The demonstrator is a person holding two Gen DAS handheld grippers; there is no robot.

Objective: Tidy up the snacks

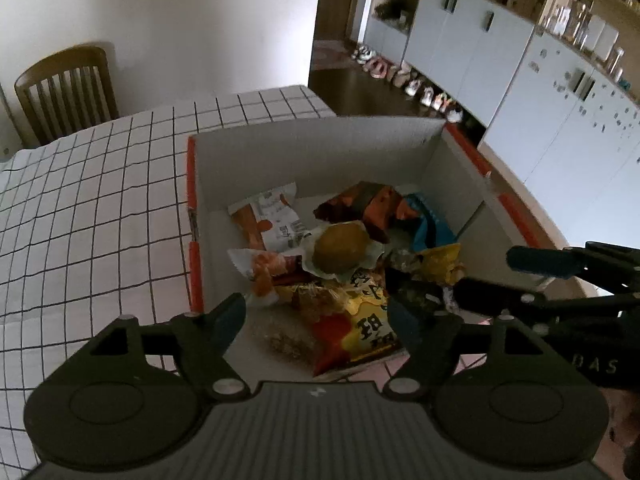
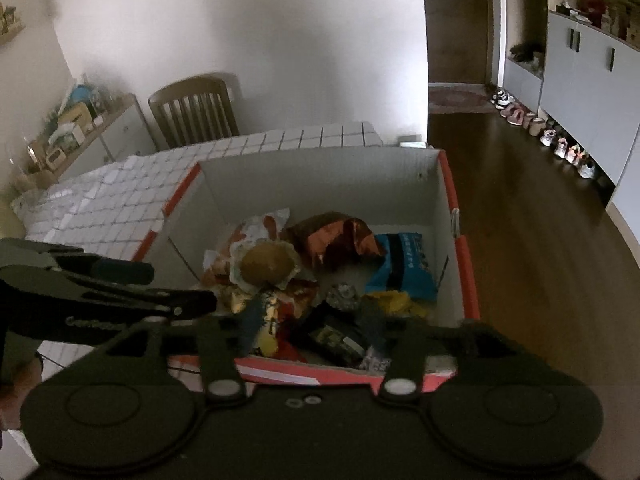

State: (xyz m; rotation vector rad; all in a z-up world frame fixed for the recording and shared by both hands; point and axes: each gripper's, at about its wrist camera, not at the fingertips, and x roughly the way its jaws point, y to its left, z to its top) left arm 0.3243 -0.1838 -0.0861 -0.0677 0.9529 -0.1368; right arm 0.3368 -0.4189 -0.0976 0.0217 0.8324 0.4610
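Your left gripper (image 1: 316,314) sits nearest the lens, jaws apart with nothing between them, poised over the near end of the box (image 1: 312,152). Your right gripper (image 2: 312,322) is likewise spread and empty, above the near wall on the other side. Each shows at the edge of the other's view.

The snacks are all inside the box, which stands on the checked tablecloth (image 1: 100,200) near the table's edge, with bare floor (image 2: 520,220) beyond.

What could go wrong: the two grippers hang close together over one heap, so reaching in at once could knock their fingers together. The packets overlap loosely; closing on one may drag a neighbour up and over the wall. A push against the box's far side could shove it toward the table's edge.

Count: one box; one round bun (image 1: 340,250) in a clear wrapper on top; one blue packet (image 2: 404,266); one brown foil bag (image 2: 332,236); one yellow-red packet (image 1: 360,324); roughly four or five more wrappers, too tangled to count surely. One chair (image 1: 66,88) stands behind.
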